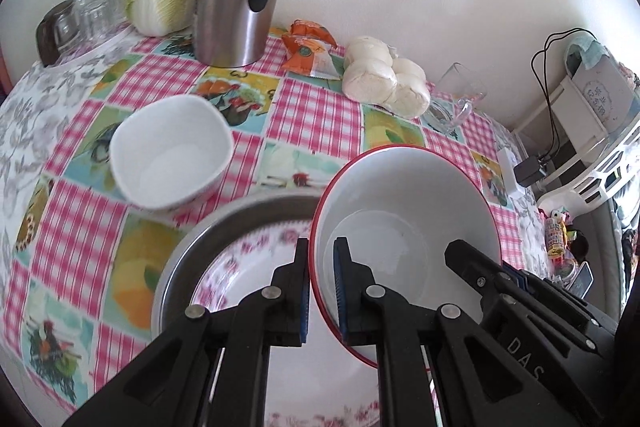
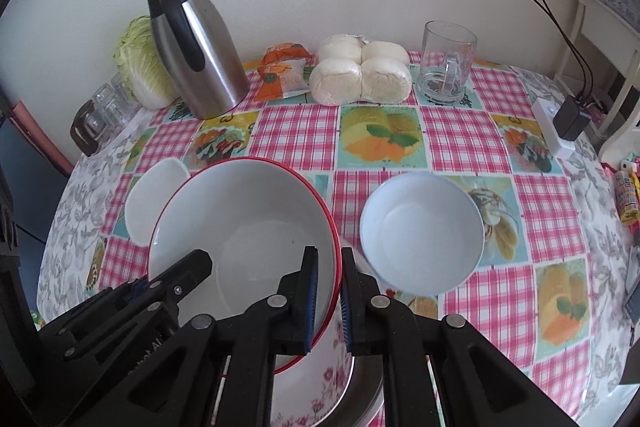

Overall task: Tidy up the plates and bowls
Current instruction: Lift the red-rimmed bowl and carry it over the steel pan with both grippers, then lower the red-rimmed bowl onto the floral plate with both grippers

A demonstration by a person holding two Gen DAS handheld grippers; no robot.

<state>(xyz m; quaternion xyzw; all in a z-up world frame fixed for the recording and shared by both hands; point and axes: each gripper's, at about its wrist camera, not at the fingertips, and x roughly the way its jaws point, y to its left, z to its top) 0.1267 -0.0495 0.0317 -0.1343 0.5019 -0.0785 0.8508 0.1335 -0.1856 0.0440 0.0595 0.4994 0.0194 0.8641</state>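
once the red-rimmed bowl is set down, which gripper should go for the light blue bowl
Right, probably. The light blue bowl sits just beyond the right gripper, which clamps the red-rimmed bowl on that side. The left gripper holds the opposite rim, nearer the square white bowl.

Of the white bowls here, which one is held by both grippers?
The red-rimmed bowl, the biggest. The squarish white bowl and the round pale bowl sit free on the tablecloth.
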